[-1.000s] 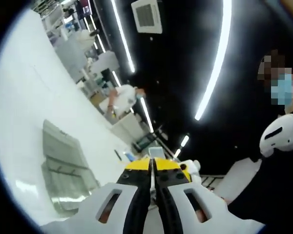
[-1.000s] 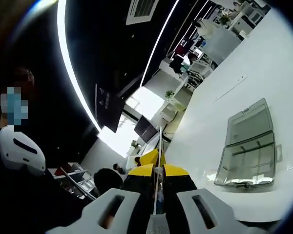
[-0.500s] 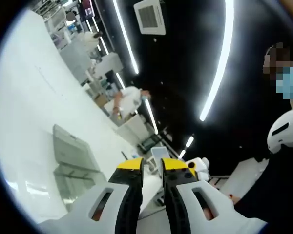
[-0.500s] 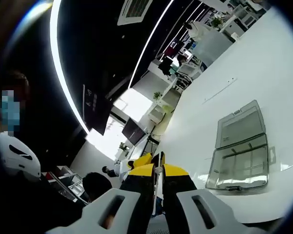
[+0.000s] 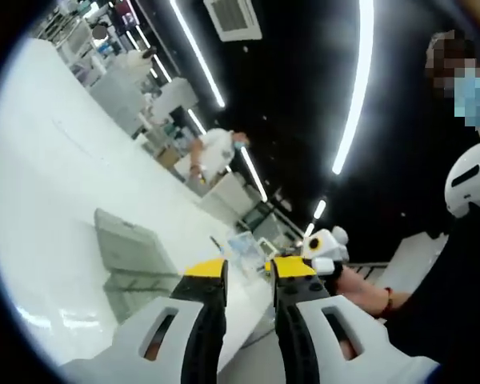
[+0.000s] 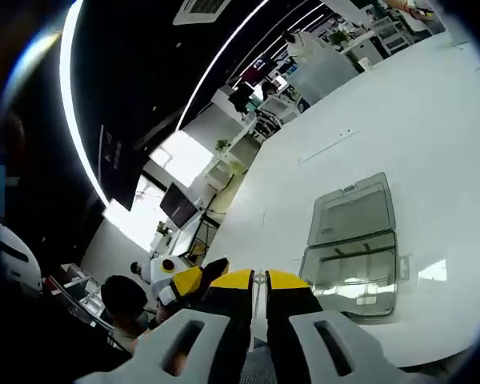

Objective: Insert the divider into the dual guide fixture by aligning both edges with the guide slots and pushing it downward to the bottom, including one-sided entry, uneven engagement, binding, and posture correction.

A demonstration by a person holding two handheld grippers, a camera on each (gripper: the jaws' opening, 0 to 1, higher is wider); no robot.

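The guide fixture [image 6: 354, 254] is a clear plastic case lying open on the white table [image 6: 432, 120], with slotted compartments in its near half. It also shows as a clear fixture [image 5: 134, 264] to the left of my left gripper [image 5: 249, 270], which is open and holds nothing. My right gripper [image 6: 258, 280] has its jaws almost together, pinching the thin clear divider edge-on. In the left gripper view the divider [image 5: 242, 244] is a small pale pane beside the right gripper [image 5: 324, 248], which a hand holds. Both grippers hang clear of the fixture.
The left gripper [image 6: 190, 282] enters the right gripper view from the left. A person in dark clothes with a white shoulder pad [image 5: 472, 180] stands close on the right. Desks, monitors and people fill the room behind; the table edge [image 5: 248, 320] runs near the jaws.
My left gripper's jaws have parted from shut to open. The two grippers have drawn apart, and both cameras have swung so the fixture sits nearer the centre.
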